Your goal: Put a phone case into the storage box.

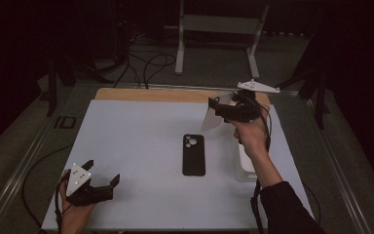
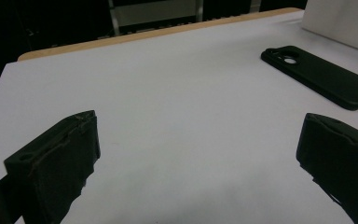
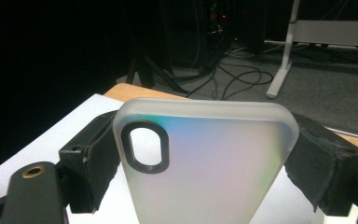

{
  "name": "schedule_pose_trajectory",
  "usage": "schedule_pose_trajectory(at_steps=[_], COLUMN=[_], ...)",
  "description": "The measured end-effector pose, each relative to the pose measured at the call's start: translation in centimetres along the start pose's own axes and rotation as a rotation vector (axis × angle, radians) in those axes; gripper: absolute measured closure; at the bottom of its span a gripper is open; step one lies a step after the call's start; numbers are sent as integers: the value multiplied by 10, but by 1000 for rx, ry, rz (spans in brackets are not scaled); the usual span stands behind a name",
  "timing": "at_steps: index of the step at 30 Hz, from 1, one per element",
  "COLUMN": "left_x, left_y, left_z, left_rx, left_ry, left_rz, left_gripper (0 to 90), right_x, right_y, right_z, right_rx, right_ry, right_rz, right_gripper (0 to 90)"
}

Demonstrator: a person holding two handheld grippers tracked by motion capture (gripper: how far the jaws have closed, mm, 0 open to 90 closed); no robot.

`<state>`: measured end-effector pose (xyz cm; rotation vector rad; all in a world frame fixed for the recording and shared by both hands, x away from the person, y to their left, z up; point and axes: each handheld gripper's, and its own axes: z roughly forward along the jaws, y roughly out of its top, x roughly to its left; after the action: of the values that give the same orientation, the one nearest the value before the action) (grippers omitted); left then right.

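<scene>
A black phone (image 1: pixel 194 154) is seen lying flat mid-worktop (image 1: pixel 136 146); a white box (image 1: pixel 246 163) is seen near the right edge.

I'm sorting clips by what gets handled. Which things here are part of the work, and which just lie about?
In the work:
- clear case, clamped in the right gripper above the table
- black phone, lying flat mid-table
- left gripper, open, resting near the front edge

Lying about:
- white box by the right forearm
- cables and metal frame on the floor behind
</scene>
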<state>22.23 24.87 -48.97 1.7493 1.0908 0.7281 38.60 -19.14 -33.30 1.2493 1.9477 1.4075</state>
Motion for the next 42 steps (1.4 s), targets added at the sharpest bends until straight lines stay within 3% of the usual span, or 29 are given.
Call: schedule_pose_trajectory(at_steps=[18, 42], left_x=[-2, 0], left_y=[0, 0], left_z=[0, -3], left_rx=[1, -13], left_ry=[-4, 7], left_rz=[1, -3], left_gripper=[2, 2], right_x=[-34, -83], right_y=[12, 18], right_z=[9, 19], right_rx=[-3, 6], right_ry=[-107, -268], right_rz=[13, 88], right_gripper=[168, 168])
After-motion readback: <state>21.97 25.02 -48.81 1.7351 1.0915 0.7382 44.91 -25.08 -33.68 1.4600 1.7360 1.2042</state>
